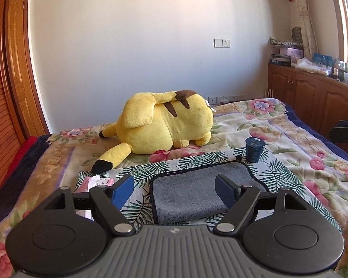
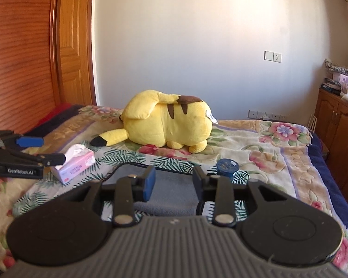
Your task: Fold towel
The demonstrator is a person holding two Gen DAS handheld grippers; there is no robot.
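Note:
A grey towel [image 1: 197, 190] with a dark border lies folded on a palm-leaf cloth [image 1: 280, 173] on the bed. My left gripper [image 1: 174, 191] is open and empty, held above the towel's near left part. In the right wrist view the towel [image 2: 174, 185] lies under my right gripper [image 2: 174, 181], which is open and empty with its fingers spread over the towel's middle. The left gripper also shows at the left edge of the right wrist view [image 2: 48, 150], open above the bed.
A big yellow plush toy [image 1: 164, 125] lies behind the towel. A dark blue cup [image 1: 254, 149] stands at the towel's far right corner. A pink tissue box [image 2: 75, 164] sits to the left. Wooden cabinets [image 1: 313, 95] line the right wall.

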